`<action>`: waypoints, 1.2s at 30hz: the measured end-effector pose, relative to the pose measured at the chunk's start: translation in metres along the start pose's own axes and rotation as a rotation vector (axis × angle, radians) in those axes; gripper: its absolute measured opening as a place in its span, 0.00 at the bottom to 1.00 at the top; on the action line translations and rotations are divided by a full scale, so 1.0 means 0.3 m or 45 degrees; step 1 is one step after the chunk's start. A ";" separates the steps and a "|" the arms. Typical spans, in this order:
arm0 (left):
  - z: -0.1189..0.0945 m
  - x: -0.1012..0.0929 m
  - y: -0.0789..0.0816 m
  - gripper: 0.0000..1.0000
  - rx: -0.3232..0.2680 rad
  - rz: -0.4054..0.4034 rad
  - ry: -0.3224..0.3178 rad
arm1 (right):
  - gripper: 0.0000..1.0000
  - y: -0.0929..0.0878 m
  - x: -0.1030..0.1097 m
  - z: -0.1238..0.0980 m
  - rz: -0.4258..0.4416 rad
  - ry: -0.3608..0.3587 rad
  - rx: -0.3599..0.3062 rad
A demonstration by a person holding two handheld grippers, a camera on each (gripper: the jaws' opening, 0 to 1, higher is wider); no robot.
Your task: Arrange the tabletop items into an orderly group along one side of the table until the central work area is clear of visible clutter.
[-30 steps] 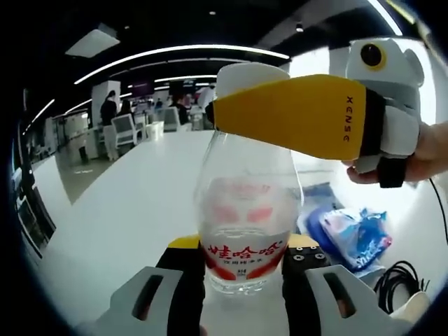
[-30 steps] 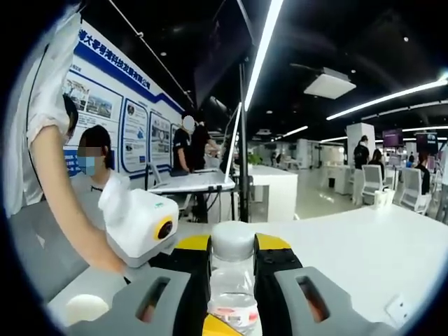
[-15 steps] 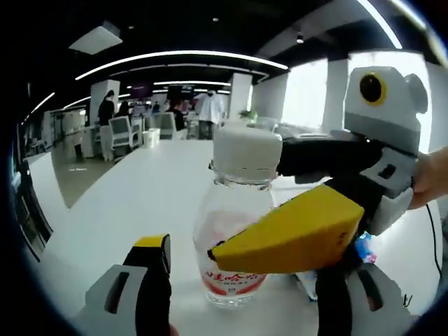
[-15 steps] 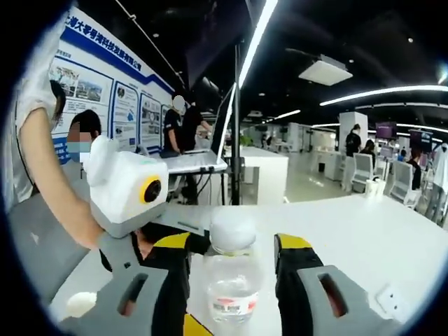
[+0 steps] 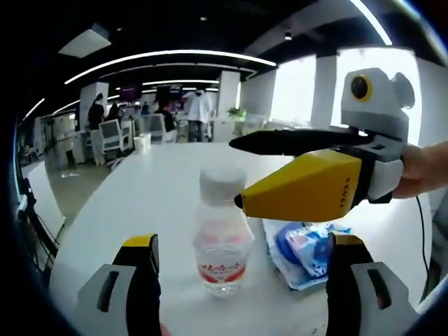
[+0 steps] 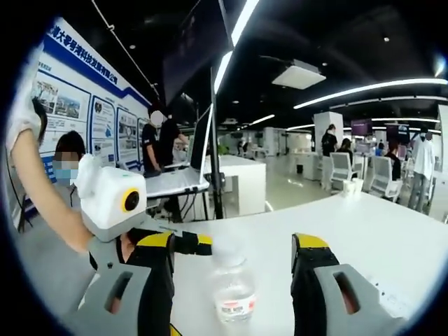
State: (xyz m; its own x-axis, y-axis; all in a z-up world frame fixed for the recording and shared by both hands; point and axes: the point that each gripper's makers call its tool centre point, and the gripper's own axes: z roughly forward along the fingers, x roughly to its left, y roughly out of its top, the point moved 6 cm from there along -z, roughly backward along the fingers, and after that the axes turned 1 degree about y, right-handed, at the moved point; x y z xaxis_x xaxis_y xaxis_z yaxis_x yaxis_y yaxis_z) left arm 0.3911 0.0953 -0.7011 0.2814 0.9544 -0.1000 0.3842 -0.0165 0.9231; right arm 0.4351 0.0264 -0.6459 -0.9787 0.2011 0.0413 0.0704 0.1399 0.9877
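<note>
A clear plastic bottle with a white cap and a red-and-white label stands upright on the white desk, centred between the wide-open jaws of the left gripper, which touch nothing. The label carries red characters too small to read. In the left gripper view, the right gripper reaches in from the right, held by a hand; its yellow jaw bears small dark lettering that cannot be read here, and its tips hang just beside the bottle's cap without closing on it. A blue-and-white snack packet lies on the desk just right of the bottle. The right gripper view shows the same bottle from the opposite side, between the right gripper's spread jaws, with the left gripper and its white housing entering from the left beneath a bare forearm. Behind stand a blue-and-white wall display, its text illegible, and a monitor on another desk.
</note>
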 end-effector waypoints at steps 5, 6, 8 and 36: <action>-0.050 0.000 0.020 0.95 0.003 0.019 -0.012 | 0.65 0.012 0.039 -0.049 -0.006 -0.042 0.020; -0.065 -0.002 0.025 0.95 0.003 0.023 -0.018 | 0.65 0.015 0.044 -0.057 -0.005 -0.049 0.022; -0.085 -0.004 0.030 0.95 0.006 0.029 -0.029 | 0.64 0.022 0.059 -0.079 -0.009 -0.073 0.028; -0.266 -0.067 0.005 0.90 0.063 0.114 -0.188 | 0.63 -0.004 0.224 -0.384 0.062 -0.446 0.088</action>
State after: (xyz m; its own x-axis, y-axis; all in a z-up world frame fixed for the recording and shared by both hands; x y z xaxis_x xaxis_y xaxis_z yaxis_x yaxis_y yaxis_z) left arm 0.3159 0.0998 -0.6680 0.4412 0.8942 -0.0754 0.3936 -0.1173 0.9118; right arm 0.3469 -0.0720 -0.6268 -0.8494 0.5273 0.0219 0.1397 0.1847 0.9728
